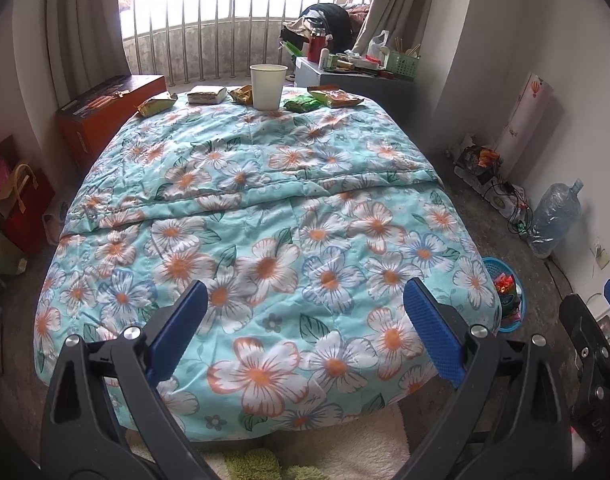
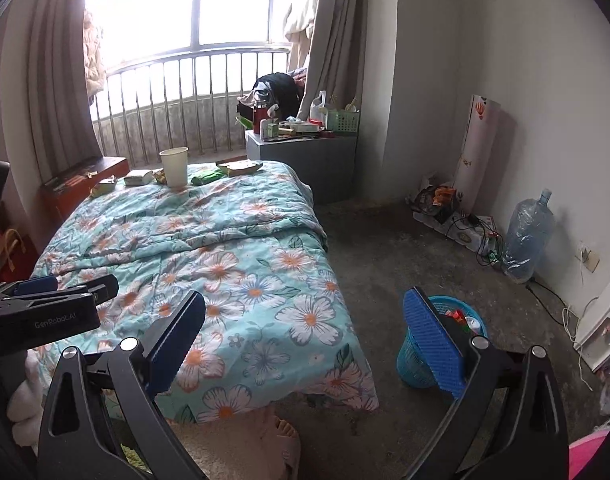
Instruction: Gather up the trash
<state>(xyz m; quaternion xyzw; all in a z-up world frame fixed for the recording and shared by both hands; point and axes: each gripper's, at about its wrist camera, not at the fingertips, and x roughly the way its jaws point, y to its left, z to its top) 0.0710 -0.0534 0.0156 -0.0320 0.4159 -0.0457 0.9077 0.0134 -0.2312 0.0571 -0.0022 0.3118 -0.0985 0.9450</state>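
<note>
Bedroom w/ grey curtains, a railed window at the back and a rough grey floor. Biggest thing is the bed [image 1: 265, 208], covered by a turquoise quilt w/ white-and-orange flowers; it fills most of the left wrist view and the left half of the right wrist view. Beside its far right corner stands a grey nightstand [image 2: 305, 156] crowded w/ small items, incl. a red bottle and a green basket. Against the right wall sits a clear water jug [image 2: 527, 236], w/ a tangle of cables and packets just beside it on the floor. A blue trash basket [image 2: 419, 360] stands on the floor near the bed's right foot corner, w/ colourful scraps inside. Trash lies in a row along the bed's far edge: a white paper cup [image 1: 268, 86] upright in the middle, a pale box and yellowish wrappers [image 1: 157, 104] to its left, a green wrapper [image 1: 303, 103] and an orange-ish packet to its right. Left gripper [image 1: 305, 336] hangs over the bed's foot end, fingers wide apart, holding nothing. Right gripper [image 2: 305, 344] hangs over the bed's right foot corner, fingers also wide apart and empty, one blue pad in front of the basket.
</note>
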